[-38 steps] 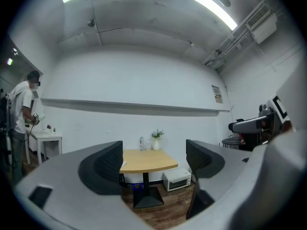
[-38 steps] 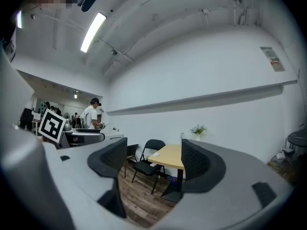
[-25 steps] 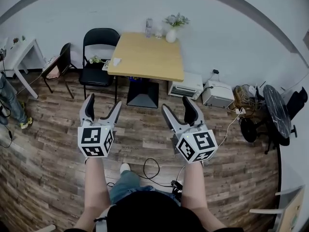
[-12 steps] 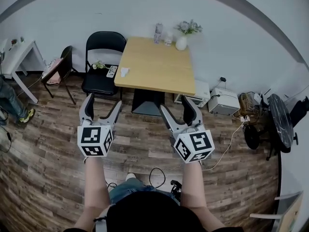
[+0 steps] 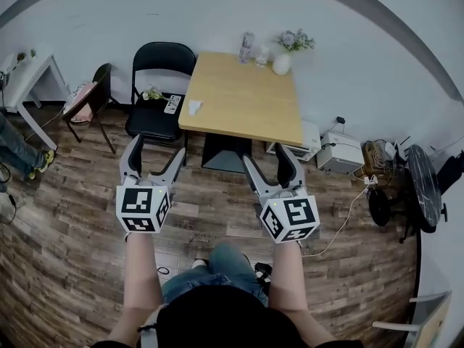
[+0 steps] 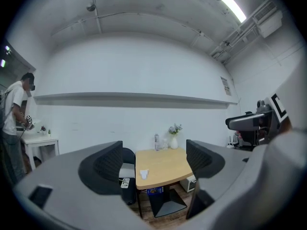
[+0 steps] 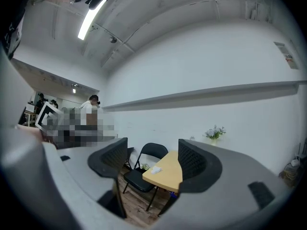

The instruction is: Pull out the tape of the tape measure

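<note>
The person holds both tools out over the wooden floor (image 5: 87, 216), at about 12 o'clock from the body. The left hand-held gripper (image 5: 154, 154) has its jaws wide apart, and its own view (image 6: 154, 159) shows nothing between them but the room beyond. The right hand-held gripper (image 5: 267, 159) is likewise wide, with nothing between its jaws (image 7: 152, 159). The two are side by side and apart, each with its marker cube toward the person.

Ahead of them, at 12 o'clock, stands the desk (image 5: 243, 96), a light wooden top on a dark base. At its far edge, toward 1 o'clock, are a white vase of flowers (image 5: 281, 64) and a clear bottle (image 5: 247, 47) just beside it. Near the desk's 9 o'clock edge lies a small white object (image 5: 193, 107), too small to identify. The tape measure cannot be picked out with certainty in any view.

A black folding chair (image 5: 161, 56) stands just beside the desk at its 9 o'clock side; on its seat lie a flat remote-like item (image 5: 172, 104) and a small greenish thing (image 5: 151, 93). Farther toward 10 o'clock is a second chair (image 5: 90, 96), then a white side table (image 5: 29, 78). At the desk's 3 o'clock side two white boxes (image 5: 341, 153) sit on the floor by the wall. In the left gripper view another person (image 6: 14, 119) stands at 9 o'clock.
</note>
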`<action>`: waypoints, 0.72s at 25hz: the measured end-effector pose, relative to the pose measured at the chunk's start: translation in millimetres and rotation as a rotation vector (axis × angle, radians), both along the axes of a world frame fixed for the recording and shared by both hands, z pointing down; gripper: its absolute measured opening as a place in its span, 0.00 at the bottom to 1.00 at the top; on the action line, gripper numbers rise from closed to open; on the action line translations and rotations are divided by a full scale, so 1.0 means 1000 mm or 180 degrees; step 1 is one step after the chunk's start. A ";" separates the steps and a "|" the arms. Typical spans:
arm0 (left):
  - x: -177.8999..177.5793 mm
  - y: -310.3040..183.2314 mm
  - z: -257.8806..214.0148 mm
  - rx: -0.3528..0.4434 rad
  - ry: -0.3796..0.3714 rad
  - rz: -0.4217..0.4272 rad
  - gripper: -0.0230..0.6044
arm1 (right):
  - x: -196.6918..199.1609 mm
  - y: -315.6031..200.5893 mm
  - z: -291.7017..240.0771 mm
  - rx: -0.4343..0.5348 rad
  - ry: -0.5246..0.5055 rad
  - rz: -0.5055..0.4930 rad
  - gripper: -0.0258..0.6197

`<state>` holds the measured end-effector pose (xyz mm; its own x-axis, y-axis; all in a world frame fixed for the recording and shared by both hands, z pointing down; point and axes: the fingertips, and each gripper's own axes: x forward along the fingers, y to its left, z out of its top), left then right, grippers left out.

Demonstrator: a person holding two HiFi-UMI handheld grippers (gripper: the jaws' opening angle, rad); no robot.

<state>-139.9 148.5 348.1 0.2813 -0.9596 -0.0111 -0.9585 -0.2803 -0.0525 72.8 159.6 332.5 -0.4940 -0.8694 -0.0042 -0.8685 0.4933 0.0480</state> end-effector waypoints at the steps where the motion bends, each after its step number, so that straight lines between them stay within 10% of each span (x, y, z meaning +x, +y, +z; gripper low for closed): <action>1: -0.001 0.000 0.002 -0.0006 0.0008 -0.0004 0.68 | -0.001 -0.002 0.001 -0.0004 -0.0006 -0.0001 0.57; 18: -0.008 -0.123 0.015 -0.0109 0.0041 -0.0132 0.68 | -0.008 -0.134 0.015 -0.0054 -0.0019 -0.0135 0.57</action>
